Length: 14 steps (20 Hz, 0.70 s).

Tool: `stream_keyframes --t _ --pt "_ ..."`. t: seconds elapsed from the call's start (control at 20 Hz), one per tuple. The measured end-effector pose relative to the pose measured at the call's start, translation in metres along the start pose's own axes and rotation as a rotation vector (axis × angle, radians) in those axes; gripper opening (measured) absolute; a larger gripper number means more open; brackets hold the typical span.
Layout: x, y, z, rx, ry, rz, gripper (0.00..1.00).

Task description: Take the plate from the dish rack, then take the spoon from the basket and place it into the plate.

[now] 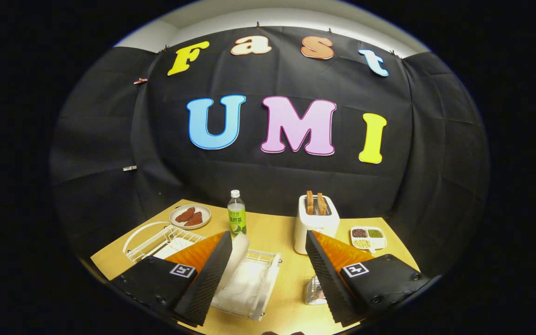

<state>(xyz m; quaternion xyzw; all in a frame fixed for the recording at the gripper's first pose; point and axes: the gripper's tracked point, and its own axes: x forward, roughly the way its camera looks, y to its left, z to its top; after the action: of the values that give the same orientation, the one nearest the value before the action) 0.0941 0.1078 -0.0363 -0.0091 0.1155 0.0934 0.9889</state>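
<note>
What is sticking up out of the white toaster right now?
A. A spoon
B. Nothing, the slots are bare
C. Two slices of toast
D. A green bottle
C. Two browned slices of toast stand upright in the slots of the toaster, which sits on the table beyond the open claw, next to the sectioned dish of grains.

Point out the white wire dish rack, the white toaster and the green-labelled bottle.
White wire dish rack (268,258): gripper view, its far rim.
White toaster (315,223): gripper view, upper front of its body.
Clear plastic bottle with green label (237,219): gripper view, the label.
</note>
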Motion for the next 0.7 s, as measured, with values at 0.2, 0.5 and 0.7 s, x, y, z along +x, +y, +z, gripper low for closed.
stream_keyframes --t 0.2,0.5,0.7 --pt "0.035 0.023 -0.031 0.006 0.116 0.025 0.98" --pt "0.068 0.037 -0.091 0.047 0.364 0.019 0.98" --pt "0.073 0.045 -0.123 0.129 0.537 0.018 0.82"
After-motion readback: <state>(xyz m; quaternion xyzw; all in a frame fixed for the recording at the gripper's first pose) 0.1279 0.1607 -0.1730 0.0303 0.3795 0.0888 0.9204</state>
